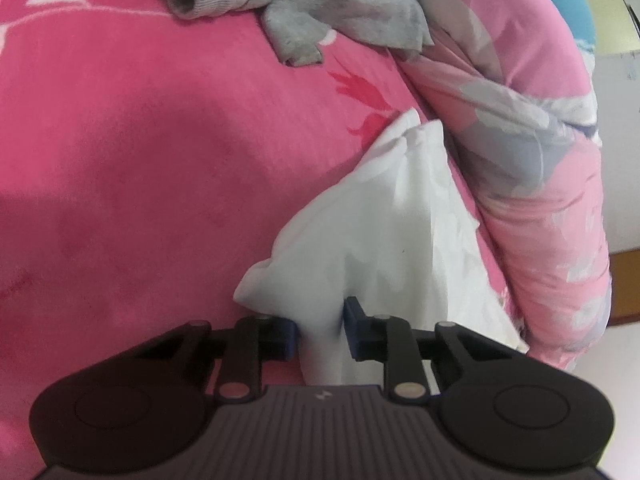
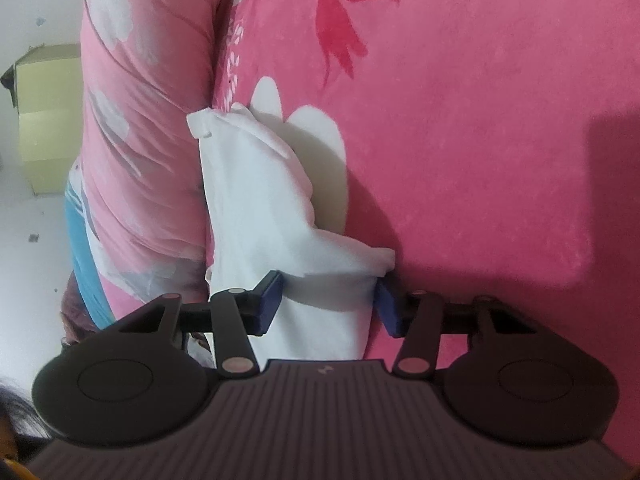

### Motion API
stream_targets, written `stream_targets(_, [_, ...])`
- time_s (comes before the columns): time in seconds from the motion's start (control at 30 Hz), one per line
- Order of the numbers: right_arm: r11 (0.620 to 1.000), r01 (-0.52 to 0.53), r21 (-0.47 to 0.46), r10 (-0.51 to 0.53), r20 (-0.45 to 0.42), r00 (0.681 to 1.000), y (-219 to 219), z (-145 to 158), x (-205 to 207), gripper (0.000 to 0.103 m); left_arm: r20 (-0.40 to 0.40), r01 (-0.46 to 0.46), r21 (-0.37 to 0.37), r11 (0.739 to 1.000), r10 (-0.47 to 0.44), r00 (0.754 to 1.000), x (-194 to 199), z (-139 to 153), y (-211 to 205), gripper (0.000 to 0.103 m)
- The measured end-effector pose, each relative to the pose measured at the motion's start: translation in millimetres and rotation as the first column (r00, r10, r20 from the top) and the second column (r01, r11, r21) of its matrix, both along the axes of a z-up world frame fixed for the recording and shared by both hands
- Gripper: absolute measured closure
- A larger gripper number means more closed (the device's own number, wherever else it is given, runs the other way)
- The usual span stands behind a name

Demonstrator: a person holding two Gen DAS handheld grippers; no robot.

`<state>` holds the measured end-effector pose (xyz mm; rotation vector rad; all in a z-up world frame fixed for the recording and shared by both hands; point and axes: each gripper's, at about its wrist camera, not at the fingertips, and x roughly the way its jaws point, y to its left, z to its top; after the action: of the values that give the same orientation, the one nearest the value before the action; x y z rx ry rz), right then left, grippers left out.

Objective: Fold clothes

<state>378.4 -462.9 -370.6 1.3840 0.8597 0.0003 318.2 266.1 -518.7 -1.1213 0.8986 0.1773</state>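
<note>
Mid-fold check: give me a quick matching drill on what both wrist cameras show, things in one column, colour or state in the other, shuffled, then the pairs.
Things:
1. white garment
2. grey garment
3. bedsheet
4. left gripper

Colour or state:
A. bright pink with a flower print
B. crumpled at the far end of the bed
C. closed on a bunch of white cloth
D. lying along the rolled pink quilt

Pairs: 1-D, 2-B, 3-A, 4-C

Right gripper (image 2: pixel 328 300) at white cloth (image 2: pixel 264 208) on pink bedspread (image 2: pixel 480 160).
Blue pads (image 2: pixel 270 302) stand either side of bunched cloth; contact unclear. Rolled pink quilt (image 2: pixel 140 120) lies just left of cloth; cardboard box (image 2: pixel 48 120) beyond.
</note>
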Motion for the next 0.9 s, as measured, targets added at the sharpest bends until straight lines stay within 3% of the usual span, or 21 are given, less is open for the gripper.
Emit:
stream_targets(0.13, [0.998, 0.002, -0.056, -0.003, -0.012, 1.0, -9, 16, -15, 0.052, 0.007, -0.023, -0.019, 1.0, 0.023, 1.0, -4, -2, 0, 0.08])
stream_targets(0.27, [0.997, 0.057, -0.054, -0.06, -0.06, 0.996, -16, 9, -29, 0.046, 0.004, -0.035, -0.032, 0.999, 0.035, 0.999, -2, -5, 0, 0.078])
stream_targets(0.33, [0.997, 0.07, -0.045, -0.071, -0.042, 0.997, -15, 2, -22, 0.042, 0.001, -0.031, -0.027, 0.999, 0.031, 1.0, 1, -6, 0, 0.078])
stream_targets(0.43, [0.998, 0.053, -0.027, -0.052, 0.025, 0.998, -12, -3, -2, 0.023, 0.001, -0.017, -0.012, 1.0, 0.017, 1.0, 7, -8, 0, 0.078])
stream_targets(0.5, [0.999, 0.019, -0.043, -0.017, 0.046, 0.999, -9, 1, 8, 0.023, 0.001, -0.014, -0.005, 1.0, 0.014, 1.0, 9, -8, -1, 0.08])
stream_targets(0.6, [0.999, -0.022, -0.046, 0.025, 0.059, 0.998, -6, 3, 15, 0.039, -0.006, -0.012, 0.013, 1.0, 0.012, 1.0, 10, -5, -3, 0.083])
stream_targets(0.77, [0.993, -0.104, -0.061, 0.107, 0.043, 0.993, 14, 1, 32, 0.082, -0.008, -0.004, 0.068, 0.998, 0.004, 1.0, 15, 2, -7, 0.091])
stream_targets(0.9, [0.985, -0.113, -0.128, 0.124, 0.076, 0.989, 20, 19, 31, 0.089, 0.028, -0.016, 0.099, 0.995, 0.013, 1.0, 12, 15, -11, 0.093])
